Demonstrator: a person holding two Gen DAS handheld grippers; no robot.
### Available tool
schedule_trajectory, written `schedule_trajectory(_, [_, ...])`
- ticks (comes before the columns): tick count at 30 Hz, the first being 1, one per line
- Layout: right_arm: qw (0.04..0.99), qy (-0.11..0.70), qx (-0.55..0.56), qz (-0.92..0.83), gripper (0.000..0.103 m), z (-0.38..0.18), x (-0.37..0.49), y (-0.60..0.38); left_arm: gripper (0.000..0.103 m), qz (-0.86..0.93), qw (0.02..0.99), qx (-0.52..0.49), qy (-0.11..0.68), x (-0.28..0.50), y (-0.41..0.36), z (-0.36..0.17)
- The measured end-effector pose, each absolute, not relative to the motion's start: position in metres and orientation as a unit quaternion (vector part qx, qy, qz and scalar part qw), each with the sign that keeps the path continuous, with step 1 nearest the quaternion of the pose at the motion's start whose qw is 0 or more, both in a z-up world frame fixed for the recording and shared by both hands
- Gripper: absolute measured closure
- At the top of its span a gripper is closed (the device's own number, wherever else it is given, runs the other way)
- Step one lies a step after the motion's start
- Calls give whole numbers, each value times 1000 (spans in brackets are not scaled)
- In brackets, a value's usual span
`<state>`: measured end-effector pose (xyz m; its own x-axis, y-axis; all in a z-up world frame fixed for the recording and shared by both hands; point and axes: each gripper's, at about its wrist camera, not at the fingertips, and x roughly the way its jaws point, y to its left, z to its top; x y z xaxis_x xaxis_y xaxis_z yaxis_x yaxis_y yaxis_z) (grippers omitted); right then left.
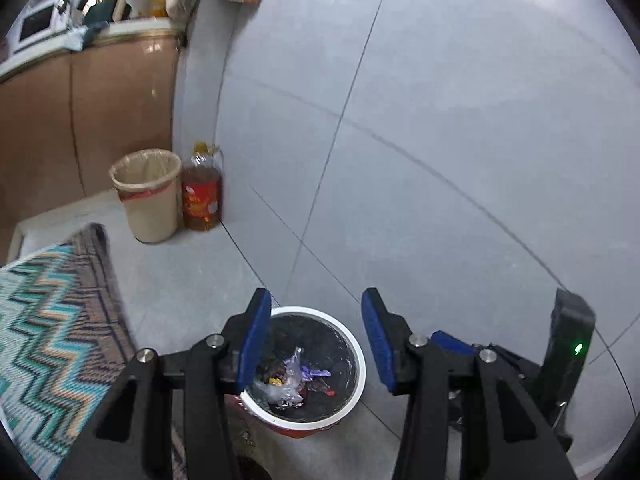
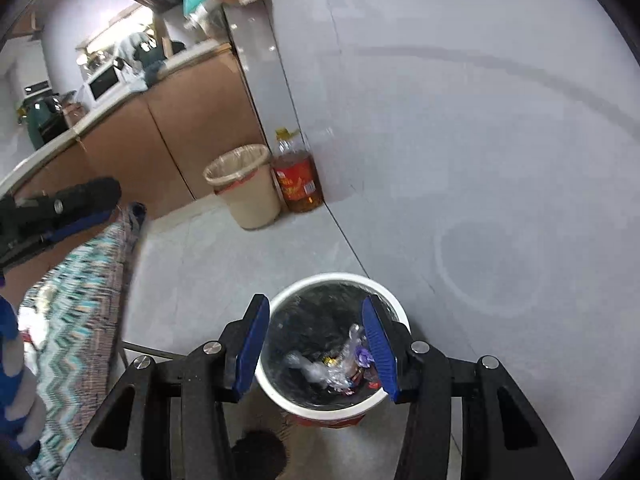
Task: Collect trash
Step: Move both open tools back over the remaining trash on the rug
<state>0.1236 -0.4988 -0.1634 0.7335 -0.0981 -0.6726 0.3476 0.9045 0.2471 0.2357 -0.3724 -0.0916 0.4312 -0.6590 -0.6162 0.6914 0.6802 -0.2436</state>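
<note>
The left hand-held gripper [image 1: 316, 340] has its jaws apart, with nothing between the blue pads [image 1: 256, 344]. It hangs above the floor [image 1: 440, 200] and points down at a steep angle. Seen from the left wrist, the small bin [image 1: 356, 364] lies below the gap, nearer the left pad, which overlaps its rim.

The right hand-held gripper [image 2: 316, 344] likewise has its jaws apart and carries nothing. Its pads [image 2: 252, 348] frame the same small bin [image 2: 332, 280], which sits directly beneath the gap. Neither pad touches the bin's contents.

The small bin has a white rim, a black liner and a red outer wall. It stands upright on the grey tiled floor. The collected trash [image 2: 340, 364] lies at the bottom of the liner: crumpled clear plastic, a purple wrapper and small red and yellow pieces. In the left wrist view the same trash [image 1: 296, 376] shows in the middle of the bin.

In the left wrist view part of the right unit appears at the right edge, with a green light lit. In the right wrist view the left unit appears at the left edge, above a zigzag-patterned cloth [image 2: 80, 300].

Further out, a beige bin [image 2: 244, 188] with a clear liner stands on the floor by the brown cabinet [image 2: 192, 120]. An oil bottle [image 2: 298, 178] with a red label stands just beside it, against the grey wall [image 2: 460, 100]. Both are well apart from the small bin. A white microwave [image 2: 105, 82] sits on the table [image 2: 52, 148] above the cabinet.
</note>
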Motion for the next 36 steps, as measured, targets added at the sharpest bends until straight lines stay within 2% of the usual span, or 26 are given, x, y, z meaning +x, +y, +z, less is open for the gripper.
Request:
schedule_trajectory(9, [942, 293, 145, -80, 54, -89, 92, -438, 57, -379, 873, 40, 305, 187, -274, -39])
schedule_trajectory(12, [949, 278, 132, -60, 54, -68, 86, -412, 52, -365, 882, 37, 296, 174, -236, -28])
schedule_trajectory(16, [957, 264, 112, -33, 53, -47, 80, -379, 52, -349, 890, 25, 292, 164, -184, -18])
schedule_trajectory(24, [964, 251, 85, 20, 53, -27, 84, -317, 52, -300, 907, 9, 295, 153, -88, -26])
schedule_trajectory(36, [950, 285, 73, 104, 53, -51, 113, -240, 52, -229, 913, 5, 338, 152, 33, -84])
